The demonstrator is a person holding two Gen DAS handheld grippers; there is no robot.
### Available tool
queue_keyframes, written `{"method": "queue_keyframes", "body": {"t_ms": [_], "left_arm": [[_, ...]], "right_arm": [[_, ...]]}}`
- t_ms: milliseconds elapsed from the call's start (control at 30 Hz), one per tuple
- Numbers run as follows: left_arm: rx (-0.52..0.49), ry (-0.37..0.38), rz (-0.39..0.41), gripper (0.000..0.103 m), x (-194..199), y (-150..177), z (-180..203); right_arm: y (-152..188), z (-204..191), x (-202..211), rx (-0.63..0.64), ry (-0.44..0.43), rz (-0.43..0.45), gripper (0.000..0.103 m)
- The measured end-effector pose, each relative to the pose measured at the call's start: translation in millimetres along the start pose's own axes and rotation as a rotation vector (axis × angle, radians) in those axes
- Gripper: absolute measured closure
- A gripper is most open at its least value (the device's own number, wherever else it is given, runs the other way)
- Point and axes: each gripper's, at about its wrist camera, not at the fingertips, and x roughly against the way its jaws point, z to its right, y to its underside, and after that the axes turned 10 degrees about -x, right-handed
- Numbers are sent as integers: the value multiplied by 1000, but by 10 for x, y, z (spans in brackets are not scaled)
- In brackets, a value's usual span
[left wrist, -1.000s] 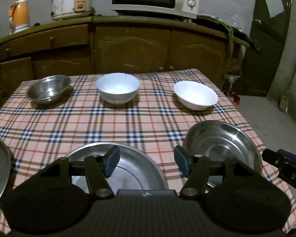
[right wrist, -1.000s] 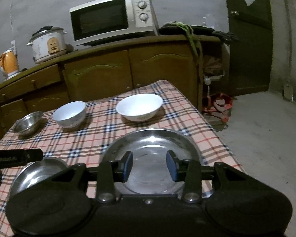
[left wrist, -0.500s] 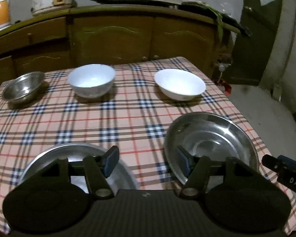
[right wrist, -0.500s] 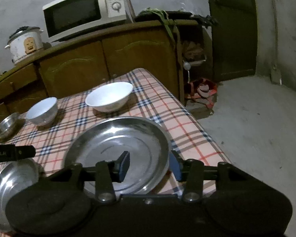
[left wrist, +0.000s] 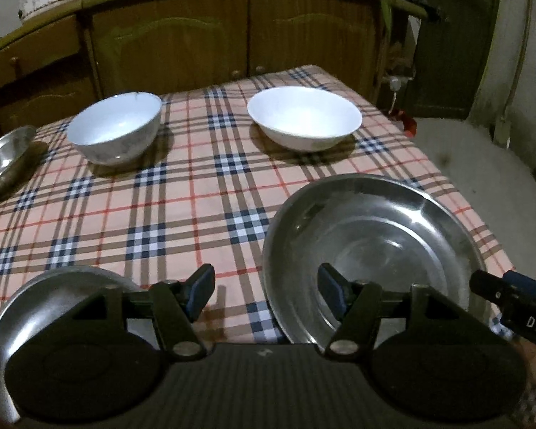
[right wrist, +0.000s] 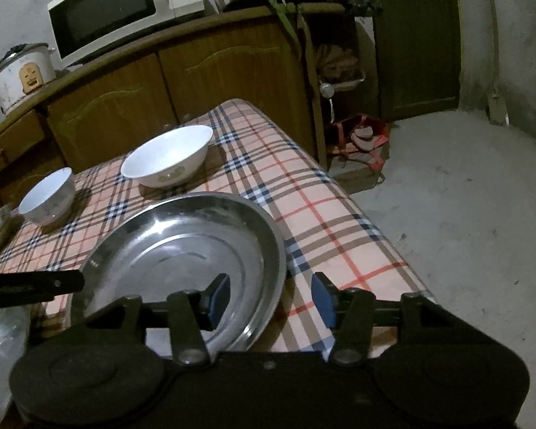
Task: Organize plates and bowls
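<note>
A large steel plate (left wrist: 371, 246) lies at the near right of the plaid table; it also shows in the right wrist view (right wrist: 182, 250). A second steel plate (left wrist: 50, 296) lies at the near left. Two white bowls (left wrist: 116, 127) (left wrist: 303, 116) and a small steel bowl (left wrist: 0, 157) stand in a row further back. My left gripper (left wrist: 266, 295) is open and empty, straddling the left rim of the large plate. My right gripper (right wrist: 271, 298) is open and empty, straddling the plate's right rim.
The table (left wrist: 182, 193) has a plaid cloth; its right edge drops to a concrete floor (right wrist: 464, 196). A wooden cabinet (right wrist: 196, 82) stands behind, bearing a microwave (right wrist: 121, 7) and a rice cooker (right wrist: 21, 71). A red bag (right wrist: 361, 136) lies on the floor.
Both grippers have moved to the right. The left one went from over the near-left plate to the large plate's left rim; the right one went from over the plate to its right rim.
</note>
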Motion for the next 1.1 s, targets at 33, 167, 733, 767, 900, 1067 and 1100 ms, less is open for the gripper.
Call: {"method": "queue_keyframes", "body": {"t_ms": [33,167,733,767,900,1067,1100], "left_arm": [[-1,-2,-5,38,-33,-10,3],[-8,9,-12,39,-130,-59,16],[-24,25,-38,83,-320,-120,47],[-23,29,-31,84,-290,-131,49],[-34,28,9,84,-125,-181,77],[-49,25,52,84,128,-241,150],[-52,24,65,84,186,-251,162]], "right_arm": [[-1,-2,-31,-1,1,-5,41],[5,4,-144,-15,-6,-27,41],[-44,38,-251,-62,-6,-33,79],[-54,38,-223,-61,-5,-25,79],[-113,22,-48,-56,-8,14,79],[-198,-7,219,-42,-6,65,79],[-215,-13,285,-37,-5,76,79]]}}
